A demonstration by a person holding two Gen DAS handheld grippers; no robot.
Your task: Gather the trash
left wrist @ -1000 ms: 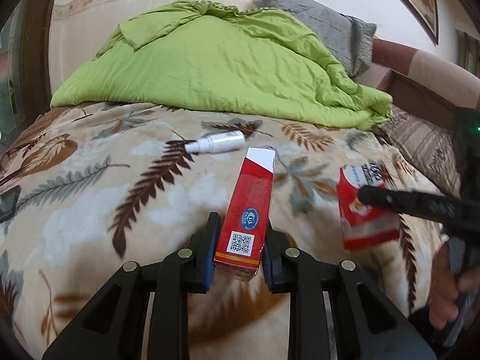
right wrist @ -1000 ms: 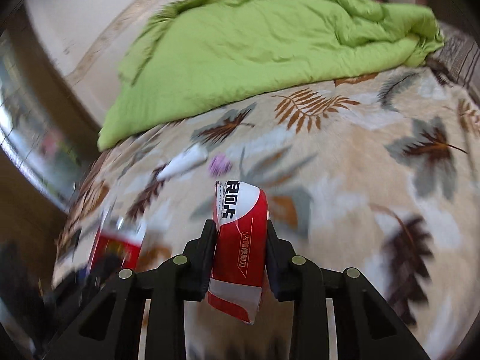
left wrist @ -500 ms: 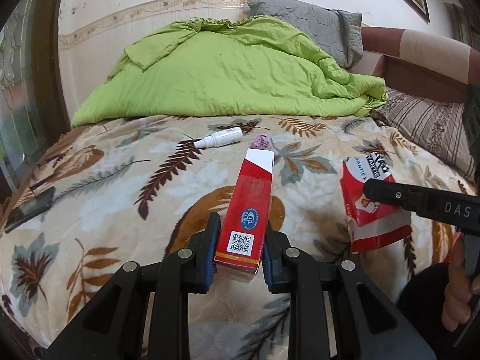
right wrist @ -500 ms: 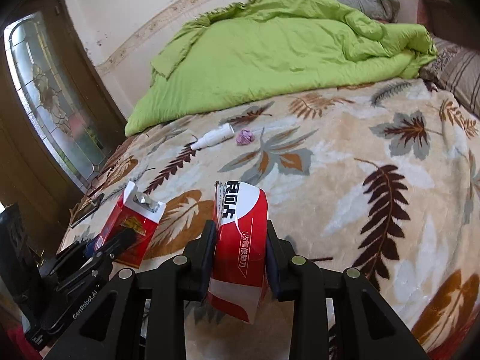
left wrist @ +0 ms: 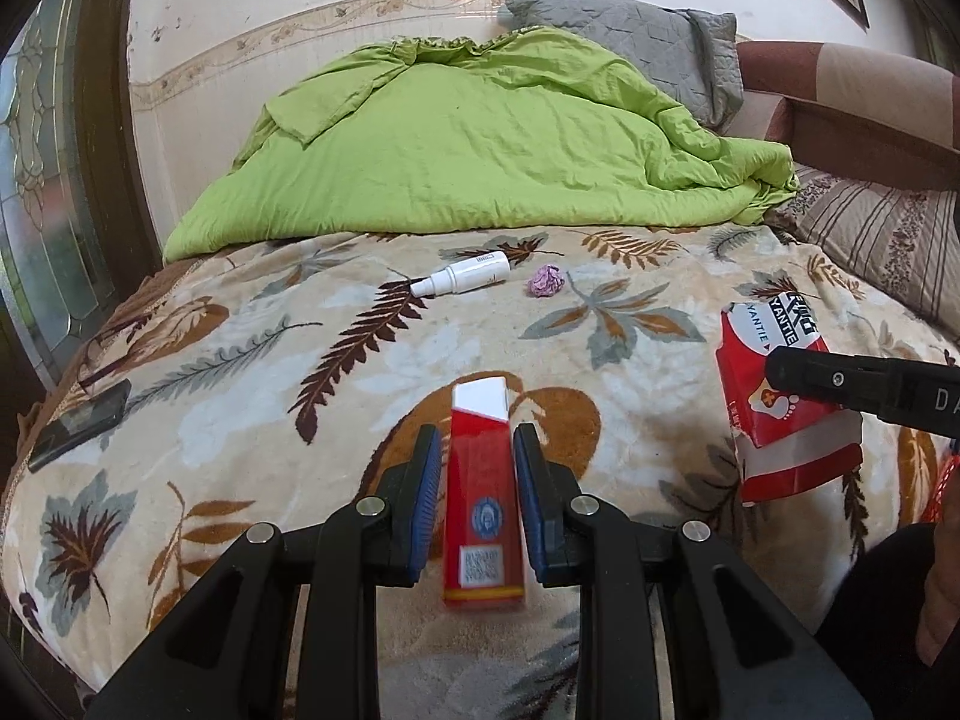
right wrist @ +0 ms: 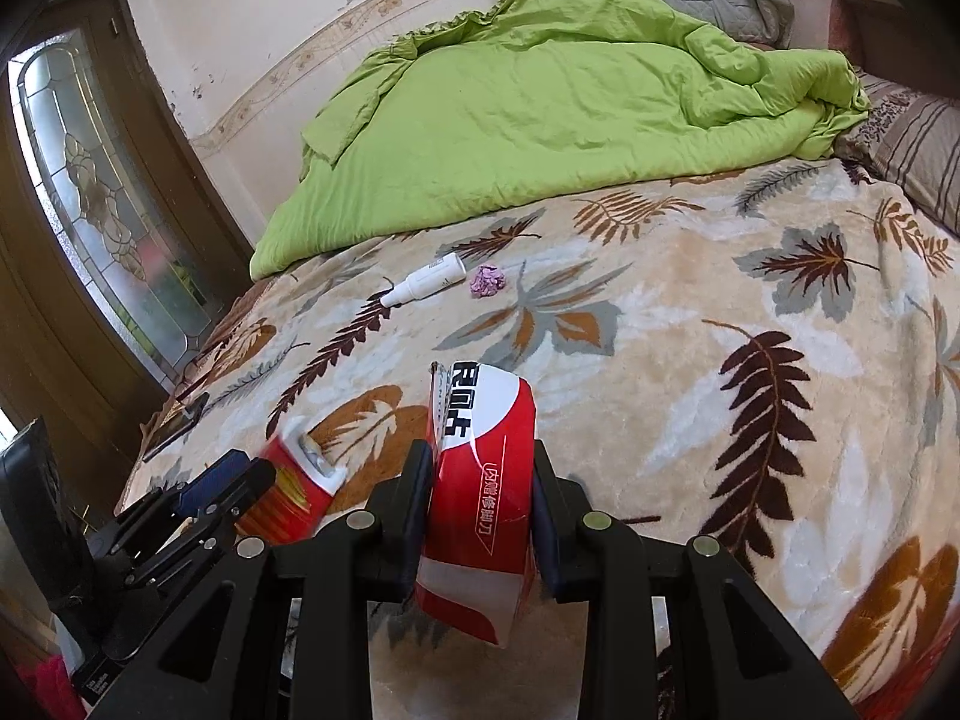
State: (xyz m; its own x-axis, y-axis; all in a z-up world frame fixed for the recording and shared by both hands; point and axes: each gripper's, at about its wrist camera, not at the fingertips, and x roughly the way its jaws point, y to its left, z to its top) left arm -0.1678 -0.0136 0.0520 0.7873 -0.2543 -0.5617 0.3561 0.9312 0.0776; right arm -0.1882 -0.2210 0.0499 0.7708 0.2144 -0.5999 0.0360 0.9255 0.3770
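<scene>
My left gripper (left wrist: 474,450) has its jaws apart around a long red box with a QR label (left wrist: 480,504); the box is blurred and sits lower between the pads, with gaps on both sides. It also shows in the right wrist view (right wrist: 294,492). My right gripper (right wrist: 480,468) is shut on a red and white carton (right wrist: 480,480), also seen at the right of the left wrist view (left wrist: 774,396). A white spray bottle (left wrist: 462,276) and a purple crumpled wrapper (left wrist: 546,281) lie on the leaf-patterned bedspread (left wrist: 270,372).
A green quilt (left wrist: 480,144) is heaped at the far side of the bed, with a grey pillow (left wrist: 630,36) behind it. A dark phone (left wrist: 78,426) lies near the bed's left edge. A glass-panelled door (right wrist: 102,210) stands to the left.
Both grippers have pulled back from the bed. My left gripper's jaws have parted and the red box has slid down between them. The right gripper still holds its carton.
</scene>
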